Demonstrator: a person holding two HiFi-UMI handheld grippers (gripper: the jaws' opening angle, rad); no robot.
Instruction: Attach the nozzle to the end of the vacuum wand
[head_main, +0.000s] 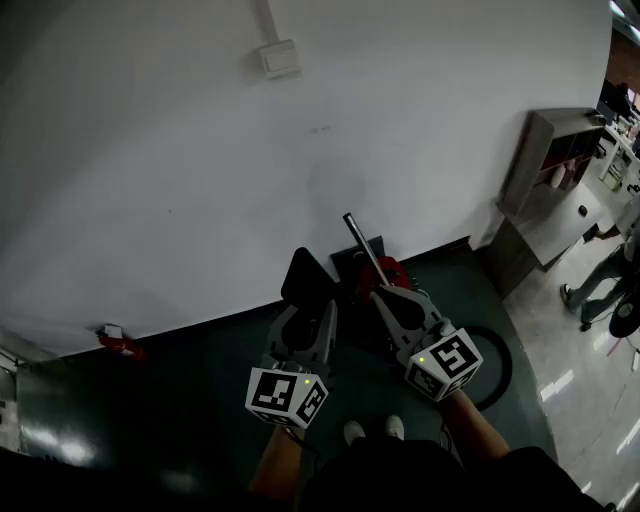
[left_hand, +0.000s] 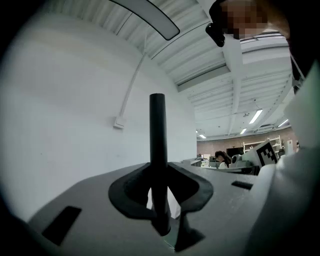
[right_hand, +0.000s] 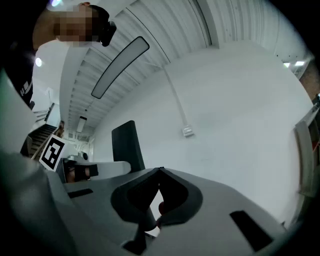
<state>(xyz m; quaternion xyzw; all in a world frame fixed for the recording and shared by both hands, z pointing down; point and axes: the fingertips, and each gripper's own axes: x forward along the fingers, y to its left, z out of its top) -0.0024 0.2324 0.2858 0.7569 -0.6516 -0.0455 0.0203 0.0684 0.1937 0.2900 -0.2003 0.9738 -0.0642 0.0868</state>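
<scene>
My left gripper (head_main: 303, 312) is shut on a black flat nozzle (head_main: 306, 276) that stands up out of its jaws. The left gripper view shows this nozzle (left_hand: 157, 150) edge-on as a thin upright bar between the pads. From the right gripper view the nozzle (right_hand: 127, 145) is a broad dark blade at the left. The thin dark vacuum wand (head_main: 360, 240) rises from the red vacuum body (head_main: 388, 271) on the floor by the wall. My right gripper (head_main: 385, 296) is level with the wand's lower part, jaws shut. Only a bit of red (right_hand: 160, 207) shows through their gap.
A white wall with a small white box (head_main: 280, 58) fills the far side. A grey cabinet (head_main: 555, 160) stands at the right, with a person (head_main: 600, 280) beside it. A black hose loop (head_main: 497, 365) lies on the dark floor. A small red thing (head_main: 120, 346) sits at the left.
</scene>
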